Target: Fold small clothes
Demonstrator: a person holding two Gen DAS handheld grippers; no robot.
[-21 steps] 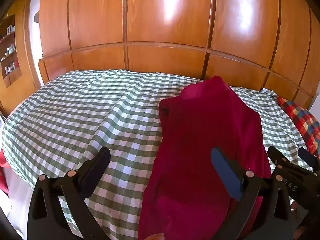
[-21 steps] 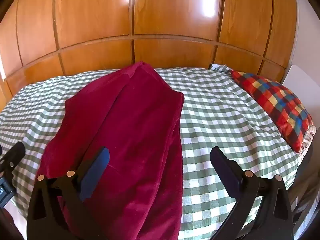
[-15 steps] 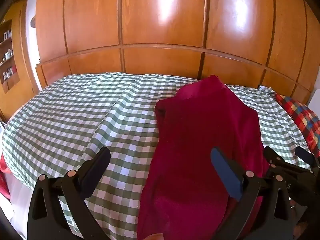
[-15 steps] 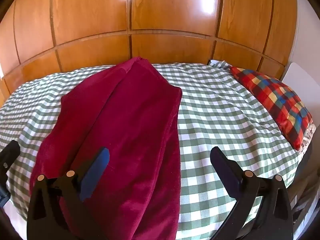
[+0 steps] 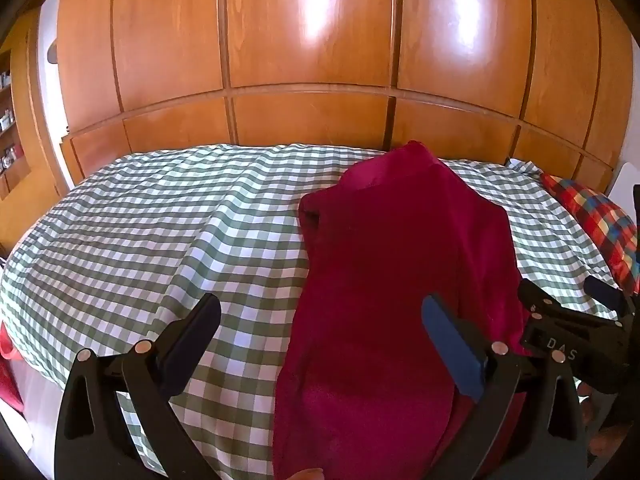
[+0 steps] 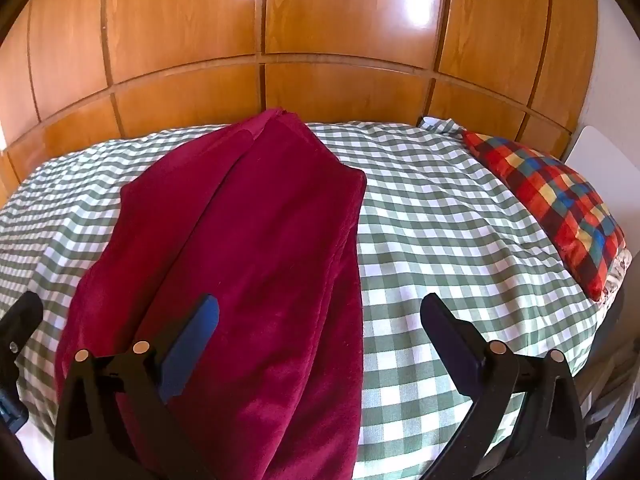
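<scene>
Cloth: red cloth (image 5: pixel 392 280) lies long on the checked bed (image 5: pixel 160 240), near edge maybe hanging off.
Jaws: left gripper (image 5: pixel 320 336) and right gripper (image 6: pixel 320 332) wide apart, holding nothing.
Risk: a one-layer pinch could pull the fold apart.

Wide-open right tool (image 6: pixel 320 320) above crimson garment (image 6: pixel 248 248) on checked bedspread (image 6: pixel 440 232).

garment (image 5: pixel 392 280): dark red plush cloth, soft nap
state: folded lengthwise into a long narrow strip, layered edges visible along one side
pose: flat, running from the near edge toward the far side
place: on the checked bed (image 5: pixel 160 240)
</scene>
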